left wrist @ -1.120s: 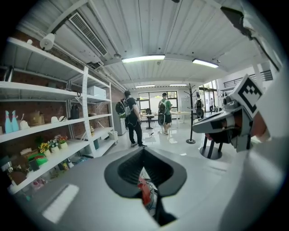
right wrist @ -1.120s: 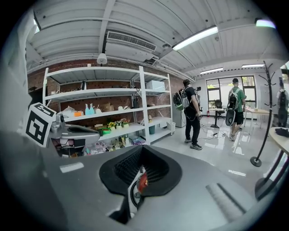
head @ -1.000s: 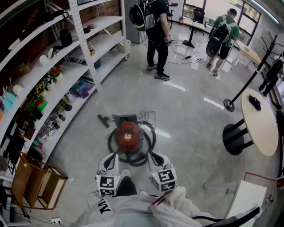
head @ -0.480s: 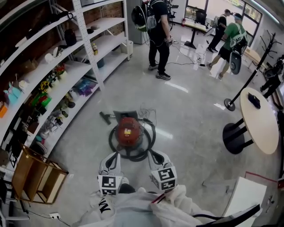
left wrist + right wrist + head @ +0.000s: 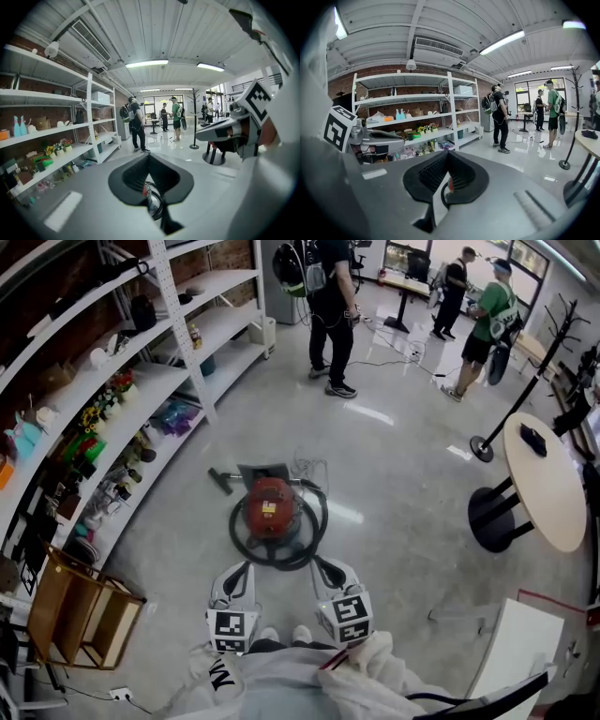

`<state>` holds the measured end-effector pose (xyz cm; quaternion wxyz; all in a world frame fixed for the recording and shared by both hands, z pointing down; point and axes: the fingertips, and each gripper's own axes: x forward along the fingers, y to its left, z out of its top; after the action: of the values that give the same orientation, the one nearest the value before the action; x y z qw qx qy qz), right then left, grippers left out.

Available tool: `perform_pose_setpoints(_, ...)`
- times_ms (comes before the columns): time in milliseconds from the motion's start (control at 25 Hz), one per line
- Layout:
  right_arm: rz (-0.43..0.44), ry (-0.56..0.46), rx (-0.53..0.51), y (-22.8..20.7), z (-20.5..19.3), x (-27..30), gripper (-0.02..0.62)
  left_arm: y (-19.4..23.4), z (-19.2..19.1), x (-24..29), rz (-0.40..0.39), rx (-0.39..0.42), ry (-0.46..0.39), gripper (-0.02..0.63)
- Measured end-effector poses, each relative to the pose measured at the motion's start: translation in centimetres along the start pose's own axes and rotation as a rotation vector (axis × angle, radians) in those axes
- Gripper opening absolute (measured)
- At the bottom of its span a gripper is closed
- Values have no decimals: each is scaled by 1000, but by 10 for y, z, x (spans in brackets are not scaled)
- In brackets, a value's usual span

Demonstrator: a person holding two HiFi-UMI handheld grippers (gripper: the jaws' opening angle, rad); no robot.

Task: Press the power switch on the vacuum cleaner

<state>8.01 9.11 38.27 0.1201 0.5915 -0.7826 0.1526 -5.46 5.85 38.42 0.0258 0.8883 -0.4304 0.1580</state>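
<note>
The red round vacuum cleaner stands on the grey floor, ringed by its coiled black hose. My left gripper and right gripper hover side by side just short of the hose, both pointing at the vacuum and touching nothing. The jaws of both are shut and empty. In the left gripper view a sliver of the vacuum's red body and its hose shows below the left gripper. In the right gripper view a red strip of the vacuum shows under the right gripper.
White shelving full of small items runs along the left, with a wooden crate at its near end. A round table and a coat stand are on the right. People stand at the back. A floor nozzle lies behind the vacuum.
Both grippers keep their place just short of the vacuum. The head view has shifted slightly, and the people at the back have walked to new spots.
</note>
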Motion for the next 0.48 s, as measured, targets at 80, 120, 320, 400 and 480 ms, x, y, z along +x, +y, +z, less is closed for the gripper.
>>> perform_pose_setpoints(80, -4, 2, 1, 7, -1, -2, 0, 1, -3, -5, -9, -1, 3, -2)
perform_pose_setpoints(120, -8, 0, 2, 10, 0, -3, 0, 2, -5, -8, -12, -1, 3, -2)
perform_pose_setpoints(320, -21, -10, -8, 27, -1, -6, -2, 7, -7, -19, -35, -37, 10, -2)
perform_pose_setpoints(400, -28, -16, -16, 34, 2, -6, -2, 12, -7, -23, -36, -35, 2, -2)
perform_pose_setpoints(480, -29, -24, -24, 42, 8, -6, -2, 18, -9, -25, -37, -20, -2, -2)
